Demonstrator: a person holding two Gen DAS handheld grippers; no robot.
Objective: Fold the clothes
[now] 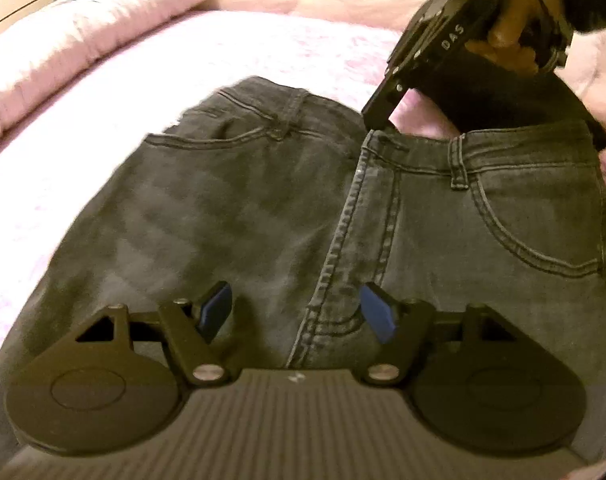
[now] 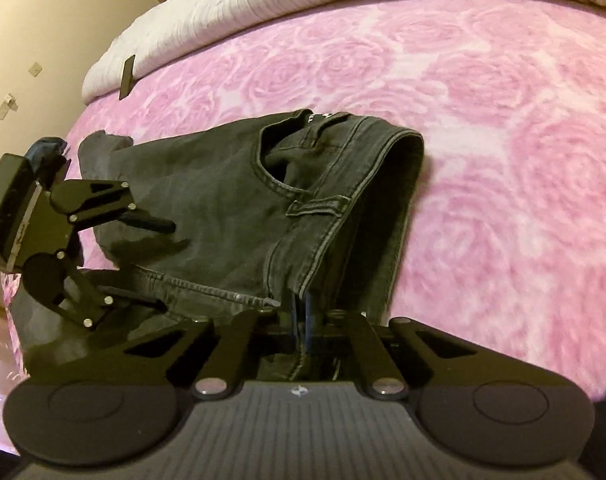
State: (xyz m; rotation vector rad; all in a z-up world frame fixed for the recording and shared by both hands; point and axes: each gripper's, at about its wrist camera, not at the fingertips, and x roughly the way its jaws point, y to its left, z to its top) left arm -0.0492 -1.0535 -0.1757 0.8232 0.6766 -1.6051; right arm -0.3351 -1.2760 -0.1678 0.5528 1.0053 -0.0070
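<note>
A: How far along is the folding?

B: Early, I'd judge. The jeans (image 1: 283,208) lie front up on the bed (image 1: 103,92), filling the middle of the left wrist view, with the waistband toward the top of the frame. I see no finished fold yet. The waist is open at the fly, and its right half is lifted at the edge.

A: What is lifting it?

B: The right gripper (image 2: 301,312). Its jaws are pressed together on the waistband edge at the bottom centre of its own view, and the denim hangs up from them like a loose loop. In the left wrist view it comes down from the upper right onto the same corner, with a hand (image 1: 511,28) around its handle.

A: And the left gripper (image 1: 299,312)?

B: Its jaws stand well apart over the crotch seam, at the lower middle of the frame, holding nothing.

A: What is left, then?

B: Probably bringing one half over the other, then folding the legs up. The legs are out of view, so I can't tell how they lie.

A: Any writing?

B: White letters reading "DAS" on the right gripper's body. A pale tag inside the waistband is too blurred to read.
</note>
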